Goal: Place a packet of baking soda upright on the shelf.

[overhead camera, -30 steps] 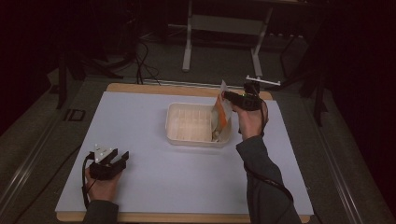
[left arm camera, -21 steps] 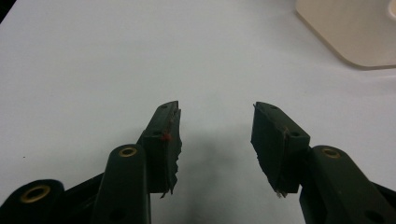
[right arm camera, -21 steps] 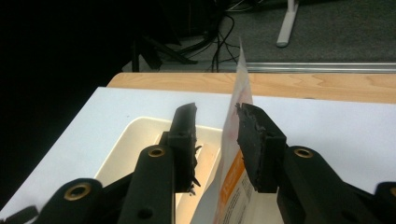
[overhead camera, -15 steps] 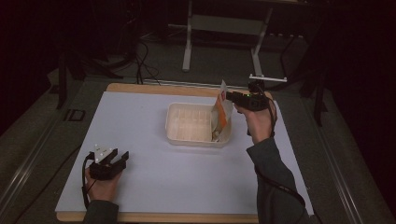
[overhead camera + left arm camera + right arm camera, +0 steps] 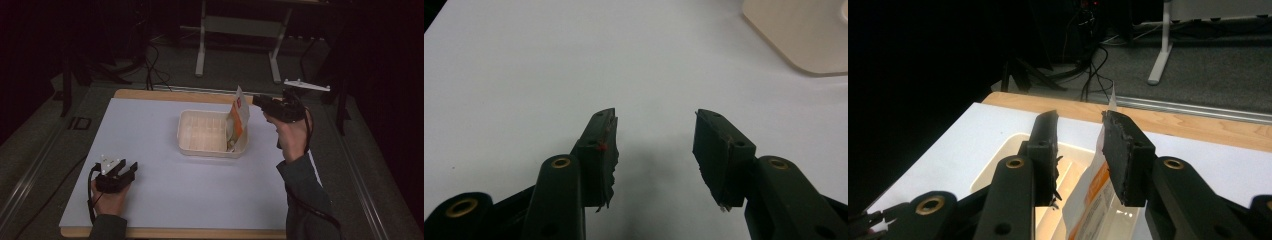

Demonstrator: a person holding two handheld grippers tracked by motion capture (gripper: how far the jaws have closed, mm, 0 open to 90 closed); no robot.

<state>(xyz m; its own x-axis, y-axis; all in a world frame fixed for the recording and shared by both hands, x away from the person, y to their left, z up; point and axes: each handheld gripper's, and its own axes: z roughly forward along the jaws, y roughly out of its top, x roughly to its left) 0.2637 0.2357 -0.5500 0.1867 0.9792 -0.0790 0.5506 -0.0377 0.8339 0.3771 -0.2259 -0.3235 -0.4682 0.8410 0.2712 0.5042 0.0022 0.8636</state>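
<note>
Right gripper (image 5: 261, 101) hovers open-jawed beside the orange-and-white pouch (image 5: 238, 120) standing at the right end of the tray (image 5: 202, 131), centre frame; light and floppy-looking, best pinched at its top edge; left gripper (image 5: 127, 169) rests open, lower left.

A matt white table top (image 5: 165, 150) edged in pale wood is seen; the cream tray (image 5: 200, 134) looks like smooth plastic, the pouch (image 5: 238, 116) glossy
</note>
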